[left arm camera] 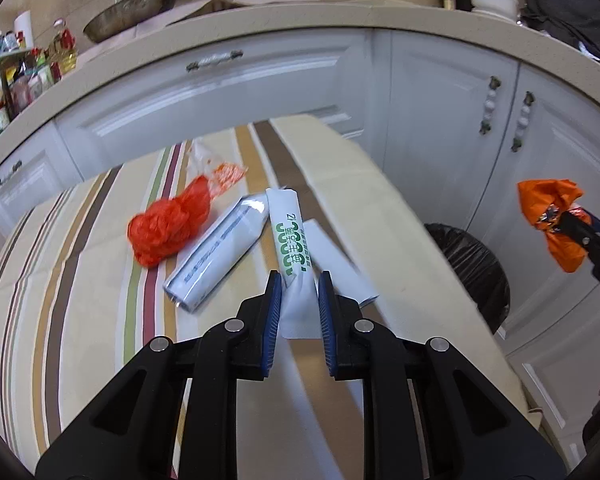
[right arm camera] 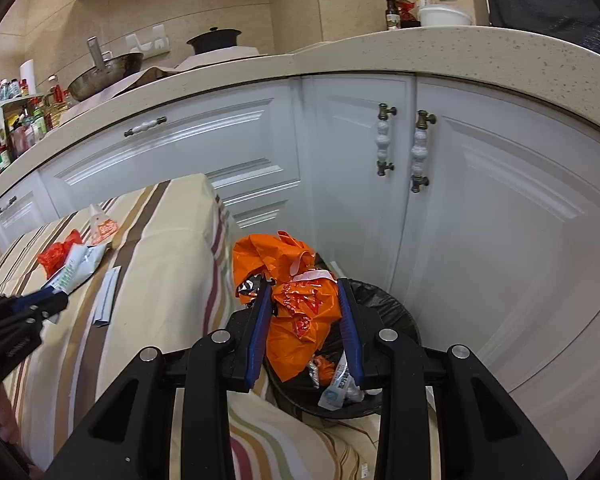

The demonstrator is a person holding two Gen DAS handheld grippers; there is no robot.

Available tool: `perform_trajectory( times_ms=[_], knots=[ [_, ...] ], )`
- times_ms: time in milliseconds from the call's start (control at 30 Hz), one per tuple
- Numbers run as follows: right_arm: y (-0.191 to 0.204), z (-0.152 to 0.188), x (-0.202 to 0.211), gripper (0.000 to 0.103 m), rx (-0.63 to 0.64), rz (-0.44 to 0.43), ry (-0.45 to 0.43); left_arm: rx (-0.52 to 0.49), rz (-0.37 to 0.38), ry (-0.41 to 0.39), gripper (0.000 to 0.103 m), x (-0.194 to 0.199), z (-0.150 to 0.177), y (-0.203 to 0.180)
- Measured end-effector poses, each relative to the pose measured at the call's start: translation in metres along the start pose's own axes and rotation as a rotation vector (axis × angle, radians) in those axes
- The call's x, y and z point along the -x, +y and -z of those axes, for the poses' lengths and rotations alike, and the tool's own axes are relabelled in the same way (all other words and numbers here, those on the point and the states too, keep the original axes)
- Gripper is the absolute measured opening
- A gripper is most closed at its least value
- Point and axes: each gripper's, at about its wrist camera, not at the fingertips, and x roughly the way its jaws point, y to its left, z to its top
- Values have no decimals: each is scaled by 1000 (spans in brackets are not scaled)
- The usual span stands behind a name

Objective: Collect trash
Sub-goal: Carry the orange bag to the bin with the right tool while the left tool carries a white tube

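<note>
Both tongs are loaded: the left gripper has its blue pads pinched on the near end of a white paper-wrapped tube with green print, and the right gripper is clamped on a crumpled orange plastic bag. From the left wrist view, the tube's long axis runs straight away from the jaws toward twelve o'clock, its far end resting among the other litter on the striped tablecloth. A silver foil tube lies just beside it at ten o'clock, a scrunched red plastic bag further out the same way, and a flat white paper slip touches its right side. Over on the right wrist view, the orange bag hangs directly above the round black-lined bin, which sits off the table's edge by the white cabinet doors. So the right hand is the nearer to the bin and looks set to drop first; the left must swing toward three o'clock to reach it.
</note>
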Motion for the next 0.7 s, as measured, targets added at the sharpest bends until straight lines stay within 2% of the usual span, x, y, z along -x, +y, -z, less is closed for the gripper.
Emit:
perform_trajectory(
  times_ms=[300, 467, 700],
  knots=[
    [-20, -6, -2, 33, -18, 60, -25, -80, 106, -51, 18, 3, -24, -51],
    [-33, -9, -9, 33, -34, 93, -28, -109, 166, -43, 18, -10, -39, -87],
    [-53, -10, -20, 33, -65, 121, -26, -143, 192, -46, 18, -25, -50, -128]
  ],
)
